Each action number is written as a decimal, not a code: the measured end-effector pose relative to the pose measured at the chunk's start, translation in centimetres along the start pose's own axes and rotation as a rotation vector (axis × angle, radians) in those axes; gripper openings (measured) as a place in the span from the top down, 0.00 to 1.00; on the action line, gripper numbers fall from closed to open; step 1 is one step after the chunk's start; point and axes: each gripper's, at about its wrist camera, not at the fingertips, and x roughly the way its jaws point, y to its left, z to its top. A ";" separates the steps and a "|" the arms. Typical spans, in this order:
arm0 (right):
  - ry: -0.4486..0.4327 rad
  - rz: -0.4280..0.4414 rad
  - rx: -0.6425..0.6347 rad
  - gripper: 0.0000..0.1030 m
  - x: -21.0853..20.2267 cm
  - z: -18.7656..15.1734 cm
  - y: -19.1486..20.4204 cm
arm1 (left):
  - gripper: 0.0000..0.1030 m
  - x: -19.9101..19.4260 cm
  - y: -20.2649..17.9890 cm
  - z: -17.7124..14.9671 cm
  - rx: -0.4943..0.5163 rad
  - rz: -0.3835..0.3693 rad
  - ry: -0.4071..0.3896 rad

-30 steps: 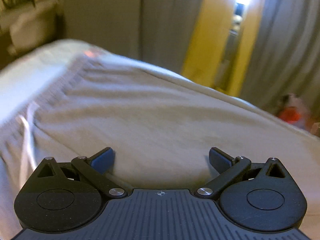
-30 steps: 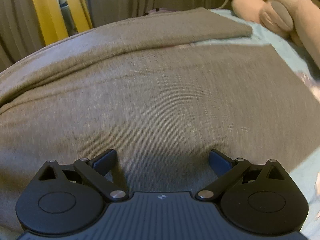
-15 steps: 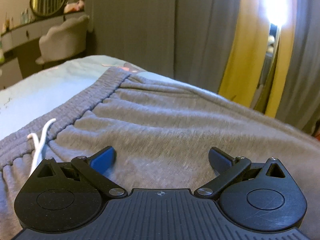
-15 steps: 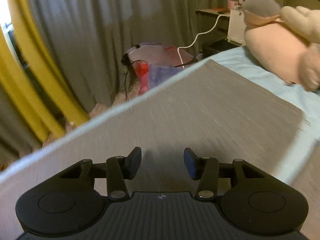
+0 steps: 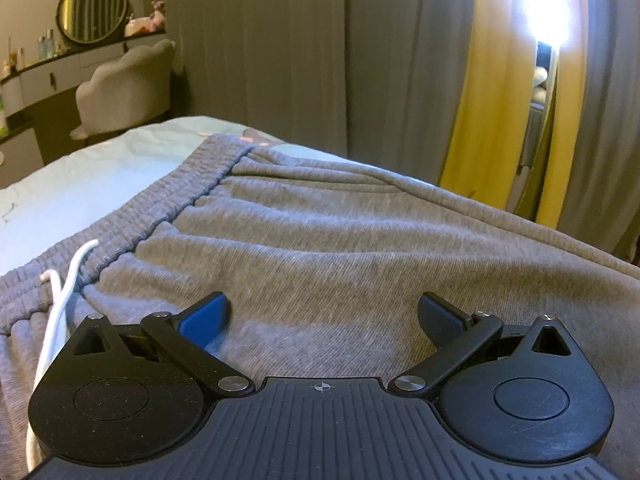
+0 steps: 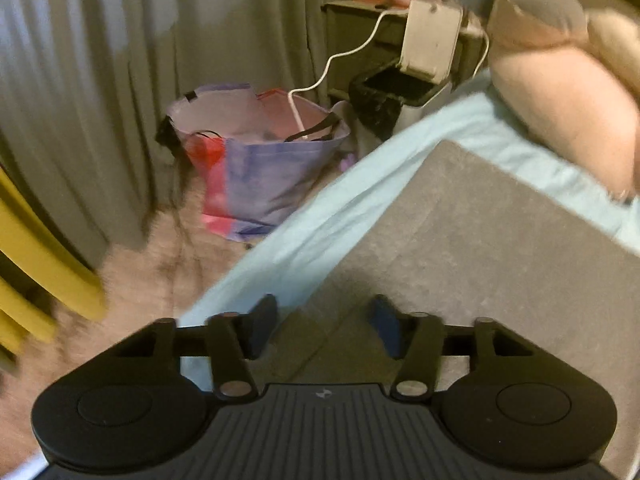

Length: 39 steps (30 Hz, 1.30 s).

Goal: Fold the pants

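Note:
Grey sweatpants [image 5: 320, 240] lie flat on a light blue bed sheet [image 5: 80, 184]. Their ribbed waistband [image 5: 168, 204] runs up the left of the left wrist view, with a white drawstring [image 5: 60, 300] beside it. My left gripper [image 5: 322, 312] is open just above the fabric below the waistband. In the right wrist view a pant leg [image 6: 480, 248] lies along the bed's edge. My right gripper [image 6: 322, 322] is partly open and empty, over the leg's left edge where it meets the sheet [image 6: 320, 232].
A pink plush toy [image 6: 560, 92] lies on the bed beyond the leg. On the floor stand a purple-and-red bag [image 6: 264, 176] and a bin [image 6: 400, 100]. Grey and yellow curtains [image 5: 500, 92] hang behind. A chair [image 5: 124, 88] and dresser stand at far left.
My right gripper has swung toward the bed's edge and its jaws have narrowed from wide open. My left gripper has tilted up and settled near the waistband, still open.

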 end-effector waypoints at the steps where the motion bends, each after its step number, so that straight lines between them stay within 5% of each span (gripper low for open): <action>1: -0.015 -0.028 -0.032 0.74 0.0 -0.2 0.2 | 0.00 0.0 0.0 0.0 -0.001 -0.001 0.001; 4: -0.046 -0.028 -0.015 0.93 -1.1 -0.4 -0.8 | 0.00 0.1 0.2 0.0 -0.011 -0.010 0.004; 9: -0.171 0.058 0.021 0.94 -7.8 -2.7 -5.9 | 0.00 0.0 0.8 0.2 -0.027 -0.040 0.008; 14: -0.268 0.086 0.113 0.96 -16.6 -10.7 -16.7 | 0.00 -1.1 2.4 0.5 -0.136 -0.112 -0.026; 19: -0.135 0.047 0.142 0.96 -18.1 -19.2 -24.1 | 0.00 -1.7 3.5 0.8 -0.224 -0.217 -0.013; 22: -0.064 -0.040 0.071 0.94 -17.0 -21.4 -25.3 | 0.00 -1.6 3.1 0.9 -0.209 -0.294 0.020; 27: -0.157 -0.035 0.022 0.67 -17.9 -20.3 -24.8 | 0.00 -1.0 3.4 1.1 -0.245 -0.387 0.060; 31: -0.256 -0.001 -0.214 0.34 -18.8 -19.4 -21.9 | 0.00 -0.3 3.9 1.8 -0.263 -0.449 0.112; 36: -0.271 -0.058 -0.488 0.33 -15.3 -19.0 -19.3 | 0.00 2.1 3.1 4.2 -0.307 -0.539 0.241; 39: -0.289 -0.056 -0.482 0.38 -13.9 -18.2 -19.9 | 0.00 4.7 2.1 5.8 -0.315 -0.538 0.304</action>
